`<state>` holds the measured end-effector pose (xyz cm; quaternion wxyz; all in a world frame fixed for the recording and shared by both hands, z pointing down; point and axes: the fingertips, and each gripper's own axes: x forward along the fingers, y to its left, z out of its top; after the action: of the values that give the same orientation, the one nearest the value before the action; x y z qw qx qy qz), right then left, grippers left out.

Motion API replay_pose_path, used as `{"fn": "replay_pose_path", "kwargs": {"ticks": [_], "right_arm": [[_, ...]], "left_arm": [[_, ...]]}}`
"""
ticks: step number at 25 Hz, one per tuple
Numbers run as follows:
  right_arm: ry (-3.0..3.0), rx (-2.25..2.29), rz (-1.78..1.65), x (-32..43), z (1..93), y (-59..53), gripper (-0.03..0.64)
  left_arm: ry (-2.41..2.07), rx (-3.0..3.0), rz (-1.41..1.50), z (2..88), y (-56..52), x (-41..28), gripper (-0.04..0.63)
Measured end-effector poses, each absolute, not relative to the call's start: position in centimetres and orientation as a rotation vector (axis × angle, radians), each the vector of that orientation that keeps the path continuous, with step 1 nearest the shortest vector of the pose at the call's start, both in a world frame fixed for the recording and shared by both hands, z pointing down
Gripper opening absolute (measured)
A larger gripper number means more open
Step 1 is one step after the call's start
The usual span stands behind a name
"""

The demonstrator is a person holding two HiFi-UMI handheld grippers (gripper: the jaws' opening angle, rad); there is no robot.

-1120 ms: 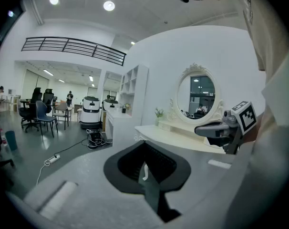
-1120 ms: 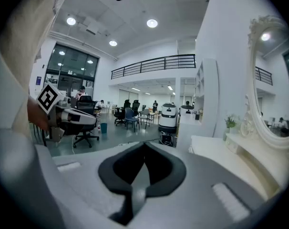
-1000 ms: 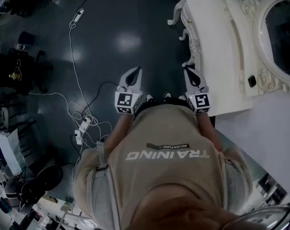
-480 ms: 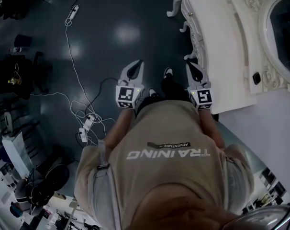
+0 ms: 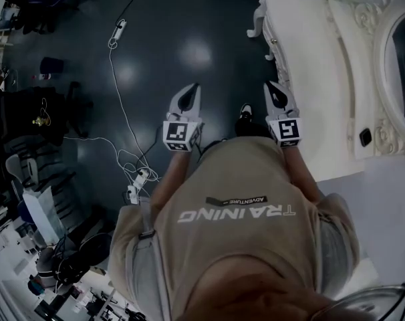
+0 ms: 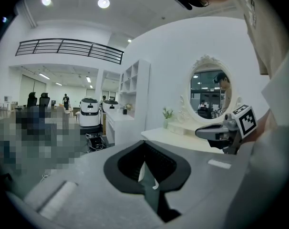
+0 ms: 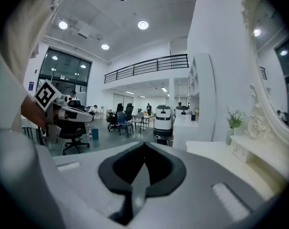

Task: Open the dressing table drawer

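Here, in the head view, you stand on the dark floor with the white dressing table [image 5: 309, 79] just to your right. Its carved front edge [image 5: 275, 49] faces the floor beside you, and from above you cannot make out the drawer itself. The left gripper [image 5: 194, 87] and the right gripper [image 5: 269, 85] both point forward in front of your chest, well apart from each other. The right one hangs near the table's front and touches nothing. A white cable with a power strip [image 5: 140, 178] trails over the floor to your left. In the left gripper view, its jaws are pressed together with nothing between them. Past them you see the table top, a small potted plant [image 6: 167, 114] and the oval mirror [image 6: 209, 97]. In the right gripper view, those jaws are likewise closed and empty, with the table along the right side and an office chair [image 7: 72, 128] off to the left.
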<state>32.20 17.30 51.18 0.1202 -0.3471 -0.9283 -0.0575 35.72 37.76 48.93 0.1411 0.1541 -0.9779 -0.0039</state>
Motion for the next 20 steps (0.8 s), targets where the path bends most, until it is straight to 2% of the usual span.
{"fn": "replay_pose_path", "kwargs": {"ticks": [10,20], "right_arm": [[-2.684,-1.081,-0.109,22.0,53.8,13.9,0.003],[-2.631,-1.051,-0.057,17.2,56.5,14.6,0.003]], "left_arm": [[-2.852,0.311,-0.041,50.2,34.5,25.2,0.007],[-2.789,0.37,0.0,52.2,35.0,20.5,0.006]]}}
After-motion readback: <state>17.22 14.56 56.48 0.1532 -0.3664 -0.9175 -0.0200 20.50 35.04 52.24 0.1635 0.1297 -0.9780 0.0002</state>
